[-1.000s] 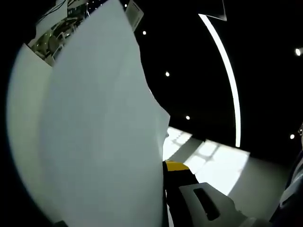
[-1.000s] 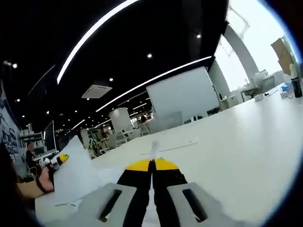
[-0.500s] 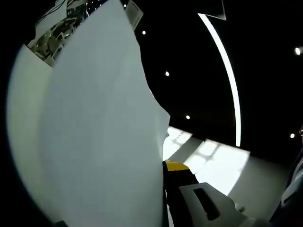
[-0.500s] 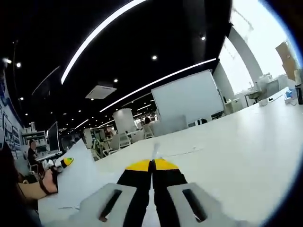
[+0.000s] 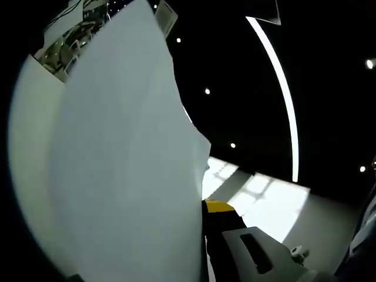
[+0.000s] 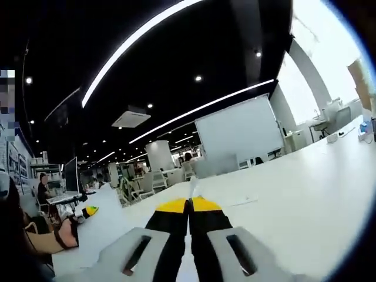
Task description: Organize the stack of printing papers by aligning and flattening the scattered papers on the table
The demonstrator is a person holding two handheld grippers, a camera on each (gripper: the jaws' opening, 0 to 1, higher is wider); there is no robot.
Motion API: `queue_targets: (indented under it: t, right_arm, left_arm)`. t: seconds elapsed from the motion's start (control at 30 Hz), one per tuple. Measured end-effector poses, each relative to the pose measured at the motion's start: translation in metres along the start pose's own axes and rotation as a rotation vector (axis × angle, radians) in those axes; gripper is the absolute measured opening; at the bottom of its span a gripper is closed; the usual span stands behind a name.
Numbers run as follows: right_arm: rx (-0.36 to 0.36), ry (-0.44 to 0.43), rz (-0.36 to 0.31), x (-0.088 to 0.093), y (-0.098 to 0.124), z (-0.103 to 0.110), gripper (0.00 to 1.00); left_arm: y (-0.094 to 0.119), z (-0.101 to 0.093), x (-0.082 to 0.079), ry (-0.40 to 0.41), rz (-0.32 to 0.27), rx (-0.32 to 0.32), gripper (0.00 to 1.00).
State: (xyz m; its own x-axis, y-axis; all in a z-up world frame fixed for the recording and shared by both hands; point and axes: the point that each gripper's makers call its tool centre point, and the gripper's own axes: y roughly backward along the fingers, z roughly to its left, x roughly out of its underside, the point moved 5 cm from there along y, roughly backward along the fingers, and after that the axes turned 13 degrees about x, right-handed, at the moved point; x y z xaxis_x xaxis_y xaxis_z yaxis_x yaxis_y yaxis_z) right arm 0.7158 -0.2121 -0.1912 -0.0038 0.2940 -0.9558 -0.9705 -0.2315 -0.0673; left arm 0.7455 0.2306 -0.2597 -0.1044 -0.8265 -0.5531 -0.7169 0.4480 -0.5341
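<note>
Right gripper view tilted upward; papers (image 5: 117,164) unchanged in left gripper (image 5: 207,207)

I can't read any words, numbers or signs here. The paper (image 5: 117,164) I hold up is plain white with no print that I can see. The big white board (image 6: 239,129) far across the room is blank too. The boxes and small things on the far desks are too tiny and blurry for me to read.
</note>
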Motion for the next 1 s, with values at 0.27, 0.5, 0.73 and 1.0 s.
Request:
queue_targets:
  t: [0.27, 0.5, 0.73, 1.0]
  right_arm:
    - [-0.025, 0.014, -0.038, -0.022, 0.001, 0.013, 0.00]
    - [-0.049, 0.035, -0.076, -0.042, 0.002, 0.024, 0.00]
    - [-0.082, 0.045, -0.118, -0.062, 0.004, 0.036, 0.00]
    - [-0.115, 0.070, -0.154, -0.079, 0.005, 0.051, 0.00]
  left_arm:
    - [-0.001, -0.004, 0.003, 0.000, 0.000, 0.000, 0.06]
    - [-0.002, -0.007, 0.005, 0.000, 0.000, 0.000, 0.06]
    - [-0.003, -0.008, 0.005, 0.000, 0.000, -0.001, 0.06]
    - [-0.004, -0.010, 0.006, 0.001, -0.001, 0.000, 0.06]
